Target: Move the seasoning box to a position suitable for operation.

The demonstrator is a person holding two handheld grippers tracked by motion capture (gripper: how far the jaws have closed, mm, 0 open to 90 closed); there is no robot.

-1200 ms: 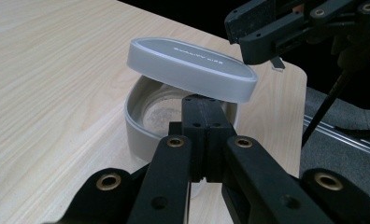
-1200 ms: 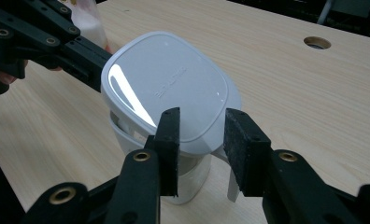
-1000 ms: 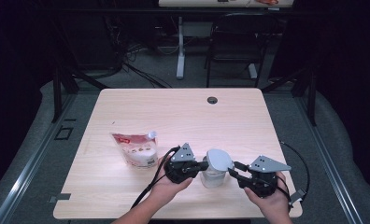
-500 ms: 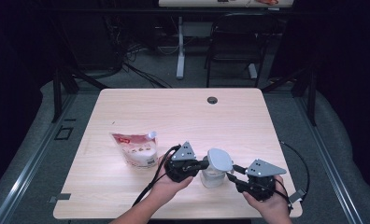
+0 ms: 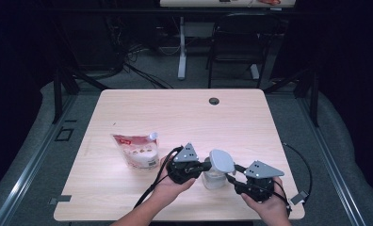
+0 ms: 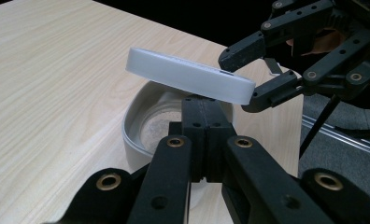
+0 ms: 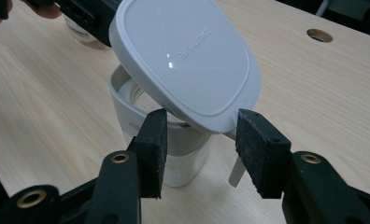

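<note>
Releasing my right tongs (image 7: 199, 144): jaws just spread apart, pads flanking near edge of white rounded plastic lid (image 7: 185, 58), no longer pinching. Left tongs (image 6: 206, 123) clamped together on rim of white plastic canister (image 5: 214, 178), near-centre table. Lid tilted over opening; looks freed.
</note>
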